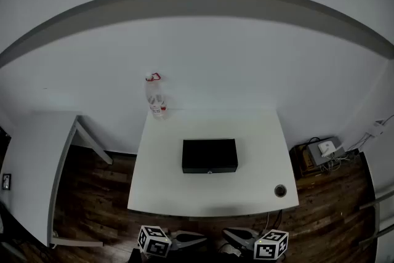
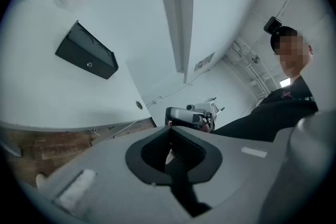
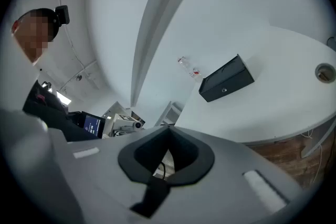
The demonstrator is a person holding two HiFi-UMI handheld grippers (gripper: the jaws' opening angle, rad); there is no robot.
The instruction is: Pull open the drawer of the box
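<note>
The black box [image 1: 209, 156] lies in the middle of the white table [image 1: 166, 188], its drawer front with a small round knob [image 1: 210, 172] facing me; the drawer looks closed. The box also shows in the left gripper view [image 2: 86, 52] and the right gripper view [image 3: 227, 79]. Both grippers are low, in front of the table's near edge, far from the box. My left gripper [image 1: 204, 238] [image 2: 169, 128] has its jaws together on nothing. My right gripper [image 1: 225, 233] [image 3: 168, 127] is likewise shut and empty. The two tips point toward each other.
A clear plastic bottle with a red cap [image 1: 156, 95] stands at the table's back left corner. A round cable hole [image 1: 280, 190] sits near the front right corner. A second white table [image 1: 37, 157] stands at the left. Devices and cables [image 1: 323, 151] lie on the wooden floor at the right.
</note>
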